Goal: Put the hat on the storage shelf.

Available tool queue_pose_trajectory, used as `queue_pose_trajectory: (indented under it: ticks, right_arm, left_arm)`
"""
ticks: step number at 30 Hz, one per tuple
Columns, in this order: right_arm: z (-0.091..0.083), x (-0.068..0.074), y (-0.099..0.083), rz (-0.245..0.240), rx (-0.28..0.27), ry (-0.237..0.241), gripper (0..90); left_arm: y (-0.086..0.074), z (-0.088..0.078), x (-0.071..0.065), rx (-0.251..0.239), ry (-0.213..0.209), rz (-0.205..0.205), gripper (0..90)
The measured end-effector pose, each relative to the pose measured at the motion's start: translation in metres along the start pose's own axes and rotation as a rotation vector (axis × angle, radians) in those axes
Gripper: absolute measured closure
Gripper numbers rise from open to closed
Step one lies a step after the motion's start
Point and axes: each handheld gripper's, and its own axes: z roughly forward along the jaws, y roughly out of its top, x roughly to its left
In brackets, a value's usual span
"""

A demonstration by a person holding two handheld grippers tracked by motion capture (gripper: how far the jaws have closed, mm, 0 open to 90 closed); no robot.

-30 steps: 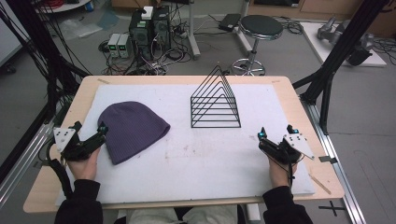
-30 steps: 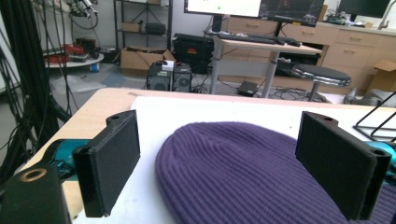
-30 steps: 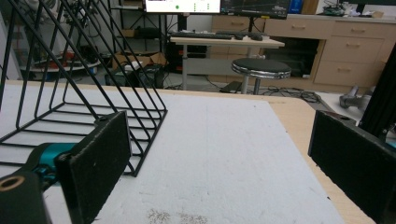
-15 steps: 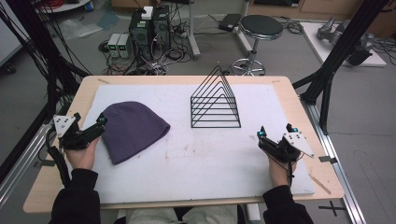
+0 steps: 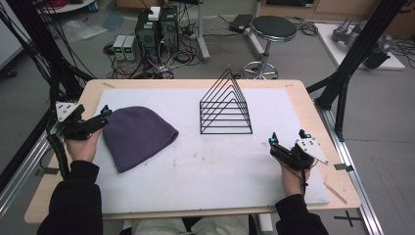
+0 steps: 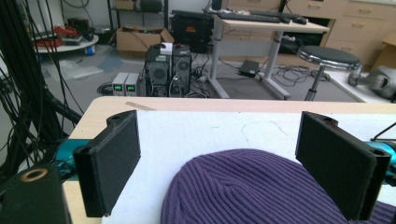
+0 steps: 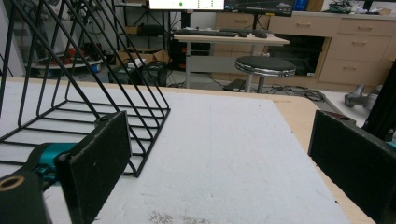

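1. The left tongs (image 5: pixel 100 117) are sitting at the left edge of the purple beanie (image 5: pixel 137 134), jaws spread wide and holding nothing; in the left gripper view the crown of the beanie (image 6: pixel 261 186) is lying between the two black jaws but touching neither.
2. The beanie is lying flat on the white mat (image 5: pixel 215 171) on the left part of the table (image 5: pixel 293 88), well apart from the black wire rack (image 5: pixel 226 105) near the middle.
3. The right tongs (image 5: pixel 280 147) are resting near the right edge of the mat, jaws also parted and empty, with the wire rack (image 7: pixel 79 84) just ahead and to their left.
4. Risk: the knit is soft and limp, so if the jaws are closing on only the top layer, the beanie is likely slipping out or lifting as one loose flap.
5. Risk: if the left tongs are pushing in low, they may be bunching the fabric ahead of them instead of taking hold of it.
6. Risk: if the beanie is being carried toward the rack, loose knit may be snagging on the thin wires and tugging the light rack along.
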Motion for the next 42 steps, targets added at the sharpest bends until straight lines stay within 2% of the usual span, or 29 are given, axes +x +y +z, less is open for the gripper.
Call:
queue_pose_trajectory:
  ticks: [2,8,10,13,16,19,21,24,28,30,33,35,38,41,42]
  right_arm:
    - [0.0,0.0,0.0,-0.001,0.001,0.0,5.3]
    - [0.001,0.0,0.0,0.0,0.0,0.004,5.3]
    - [0.001,0.0,0.0,0.0,-0.001,0.008,5.3]
    - [0.001,0.0,0.0,-0.001,-0.001,0.012,5.3]
    - [0.001,0.001,0.0,0.005,0.007,0.022,5.3]
    - [0.001,0.001,0.0,-0.003,0.005,0.03,5.3]
    - [0.001,0.002,0.0,0.002,0.008,0.037,5.3]
    - [0.002,0.003,0.0,-0.003,0.005,0.046,5.3]
    - [0.002,0.003,0.0,-0.009,0.006,0.052,5.3]
    - [0.002,0.003,0.0,-0.01,0.003,0.055,5.3]
    - [0.002,0.003,0.0,-0.016,0.005,0.057,5.3]
    - [0.002,0.003,0.0,-0.015,0.006,0.062,5.3]
    - [0.002,0.003,0.0,-0.015,0.004,0.063,5.3]
    - [0.002,0.004,0.0,-0.016,0.004,0.065,5.3]
    - [0.002,0.004,0.0,-0.016,0.004,0.065,5.3]
  left_arm:
    - [0.003,0.004,0.001,0.019,-0.004,0.005,14.2]
    - [0.001,0.019,0.006,0.087,0.002,-0.04,14.5]
    - [-0.002,0.024,0.006,0.132,0.02,-0.045,14.5]
    - [-0.008,0.03,0.006,0.212,0.035,-0.014,14.5]
    - [-0.012,0.035,0.007,0.268,0.032,-0.037,14.5]
    - [-0.016,0.038,0.009,0.302,0.035,-0.048,14.5]
    - [-0.018,0.041,0.011,0.32,0.024,-0.075,14.5]
    - [-0.02,0.043,0.014,0.345,0.034,-0.076,16.5]
    - [-0.026,0.048,0.021,0.412,0.021,-0.127,16.6]
    - [-0.028,0.048,0.022,0.418,0.023,-0.122,16.6]
    - [-0.031,0.05,0.023,0.435,0.016,-0.142,16.6]
    - [-0.034,0.052,0.024,0.463,0.011,-0.15,17.3]
    - [-0.038,0.054,0.022,0.499,0.015,-0.129,17.8]
    - [-0.041,0.056,0.026,0.548,0.009,-0.172,18.3]
    - [-0.041,0.056,0.026,0.548,0.009,-0.172,18.7]
